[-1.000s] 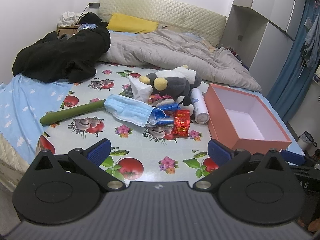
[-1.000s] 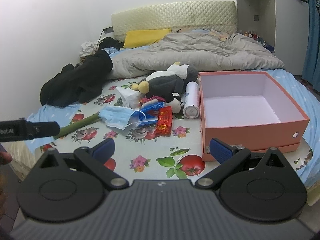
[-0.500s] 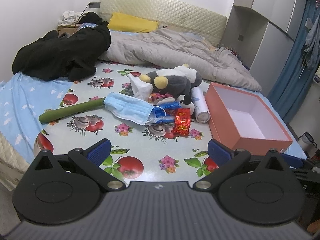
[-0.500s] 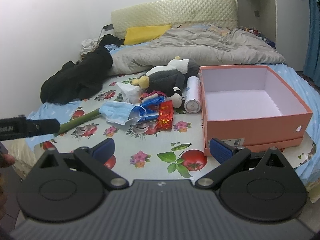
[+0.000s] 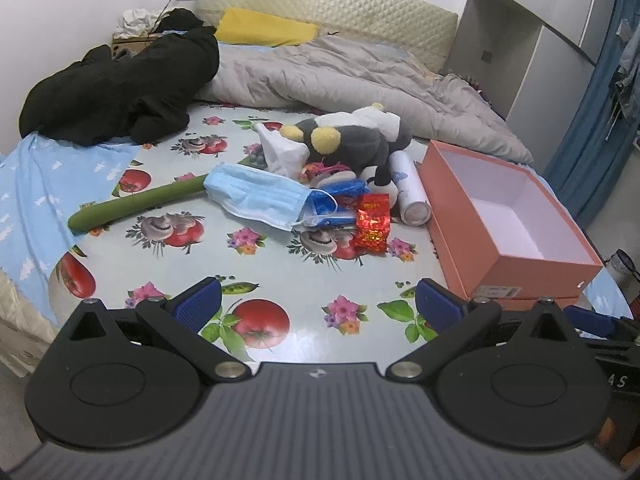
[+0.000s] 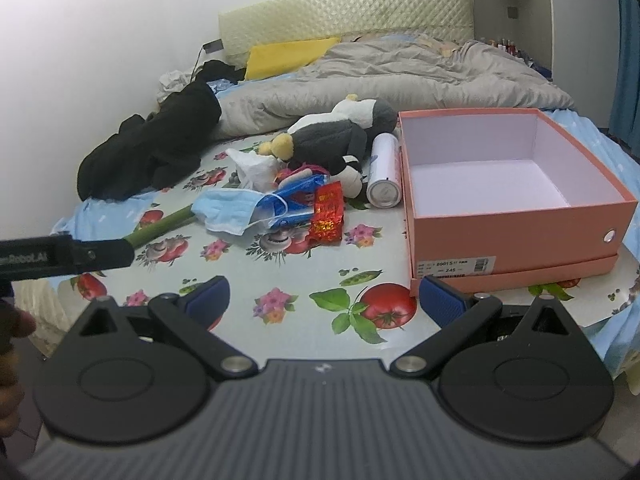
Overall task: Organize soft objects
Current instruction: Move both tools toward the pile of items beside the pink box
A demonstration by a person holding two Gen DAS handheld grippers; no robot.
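A pile lies on the fruit-print cloth [image 5: 280, 264]: a black, white and yellow plush toy [image 5: 352, 140] [image 6: 332, 136], a blue face mask [image 5: 256, 196] [image 6: 228, 208], a white cloth [image 5: 280, 152], a red foil packet [image 5: 372, 224] [image 6: 328, 212], a blue packet [image 5: 344, 196] and a white can [image 5: 412, 196] [image 6: 384, 176]. An open empty pink box [image 5: 504, 216] [image 6: 508, 184] stands to their right. My left gripper [image 5: 318, 304] and right gripper [image 6: 326, 296] are both open and empty, near the front edge, well short of the pile.
A long green stalk [image 5: 132, 204] lies left of the mask. Black clothing [image 5: 120, 88], a grey quilt [image 5: 340, 80] and a yellow pillow [image 5: 264, 28] lie behind. The left gripper's body [image 6: 64, 256] shows at the right wrist view's left edge.
Both grippers have moved slightly forward and tilted down toward the cloth; the pile and box sit a little closer in view. Nothing was grasped.
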